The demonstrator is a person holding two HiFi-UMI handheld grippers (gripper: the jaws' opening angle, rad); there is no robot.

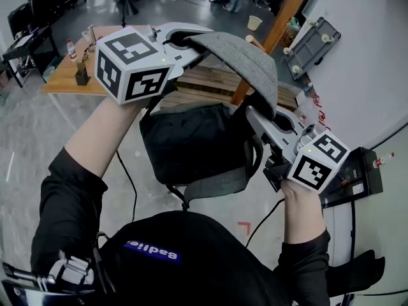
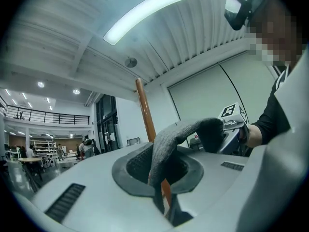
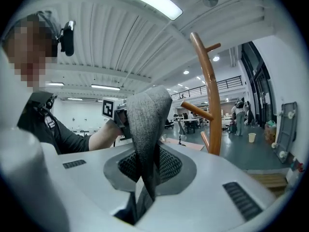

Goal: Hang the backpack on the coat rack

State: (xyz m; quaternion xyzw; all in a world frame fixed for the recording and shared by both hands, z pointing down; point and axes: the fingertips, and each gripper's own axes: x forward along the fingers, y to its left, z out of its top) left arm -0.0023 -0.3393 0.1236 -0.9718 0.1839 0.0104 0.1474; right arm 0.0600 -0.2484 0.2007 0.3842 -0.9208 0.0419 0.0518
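A person holds one dark backpack [image 1: 191, 139] clear of the floor by its single grey shoulder strap [image 1: 252, 56], using two hand-held grippers; the left gripper [image 1: 203, 43] pinches the strap near one end and the right gripper [image 1: 250, 111] pinches it near the other, each with its jaws closed on the fabric, as both gripper views show; the strap arches between them, and the bag's body hangs below, between the person's forearms and close to the chest; one orange-brown wooden coat rack [image 3: 211, 95] stands just beyond the strap, its pole rising at a slant in the head view; three pegs can be counted on it in the right gripper view, one near the top, one jutting sideways at mid-height and one lower down; nothing hangs on them yet. The step in hand appears to be carrying the bag up to the rack, with the hanging itself not yet done; the next move probably calls for keeping the strap spread as an open loop, bringing it over a peg's tip, lowering until the peg takes the weight, and only then loosening both grips.
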